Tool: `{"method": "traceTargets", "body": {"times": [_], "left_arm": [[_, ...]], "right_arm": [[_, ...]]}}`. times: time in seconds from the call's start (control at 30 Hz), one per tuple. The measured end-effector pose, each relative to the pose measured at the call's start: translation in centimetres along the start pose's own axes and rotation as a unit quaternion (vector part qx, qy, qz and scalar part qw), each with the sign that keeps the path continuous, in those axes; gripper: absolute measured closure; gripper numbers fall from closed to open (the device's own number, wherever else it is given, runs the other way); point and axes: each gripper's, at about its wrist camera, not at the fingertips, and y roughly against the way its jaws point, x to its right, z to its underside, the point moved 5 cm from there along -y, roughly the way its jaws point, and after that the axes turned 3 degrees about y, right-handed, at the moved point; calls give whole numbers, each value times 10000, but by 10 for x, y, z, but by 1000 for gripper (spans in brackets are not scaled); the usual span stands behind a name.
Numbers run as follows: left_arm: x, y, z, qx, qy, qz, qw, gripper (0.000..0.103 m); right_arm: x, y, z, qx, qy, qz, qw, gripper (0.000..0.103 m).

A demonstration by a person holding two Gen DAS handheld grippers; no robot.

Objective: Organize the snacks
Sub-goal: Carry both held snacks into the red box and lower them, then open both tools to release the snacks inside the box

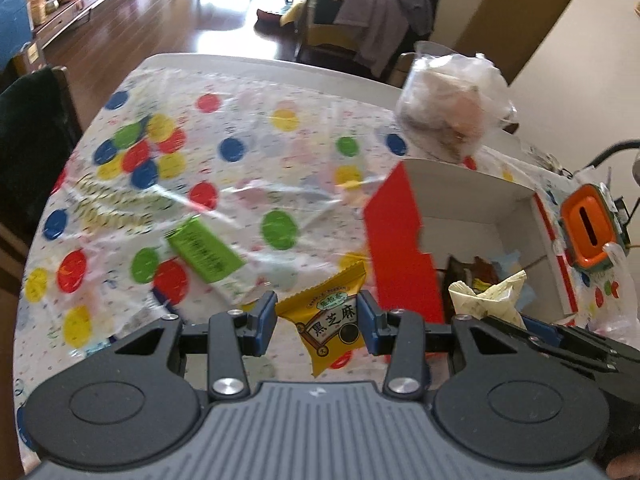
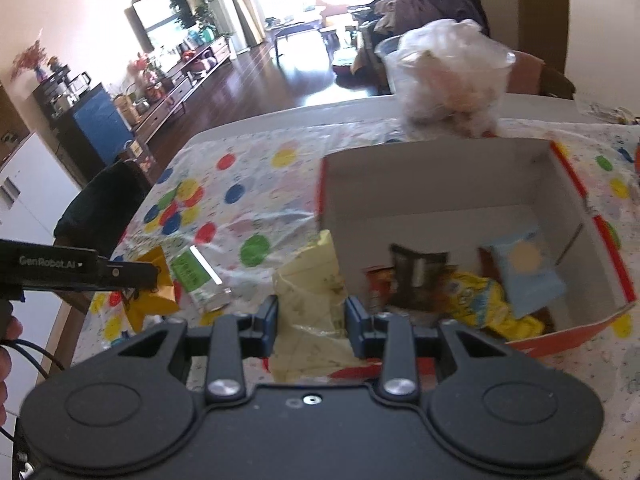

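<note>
My left gripper (image 1: 317, 318) is shut on a yellow snack packet (image 1: 334, 316) with black characters, held above the dotted tablecloth left of the box. My right gripper (image 2: 312, 322) is shut on a pale yellow crumpled packet (image 2: 310, 300), which hangs at the near left corner of the red and white cardboard box (image 2: 440, 176). The same pale packet (image 1: 490, 294) and right gripper (image 1: 540, 330) show at the right in the left wrist view. Inside the box lie a light blue packet (image 2: 524, 272), a yellow wrapper (image 2: 480, 300) and a dark packet (image 2: 418, 268). A green packet (image 1: 204, 250) lies flat on the cloth.
A clear plastic bag (image 1: 452, 104) of pale items stands behind the box. An orange and green lidded container (image 1: 588, 228) sits at the right. The table (image 1: 240, 68) carries a dotted plastic cloth; a dark chair (image 1: 32, 136) stands at its left side. A hand (image 2: 8, 336) shows at the left edge.
</note>
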Motion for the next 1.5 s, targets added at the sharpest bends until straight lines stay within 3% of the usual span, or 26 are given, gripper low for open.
{"method": "traceTargets", "body": {"times": [0.47,0.8,1.5], "left_arm": [[91,-35,-7,-154,-643,86,9978,61],[128,-73,-9,-443,-811,15,9957,61],[167,-128,-2,-644,-1176,-403,9901,61]], "right_arm": [[80,0,-13,-7,-341,208,9992,70],[125,-19,-24,-147,-551,296,9979,70],[149,-52,-27,-515,-151,369,9979,67]]}}
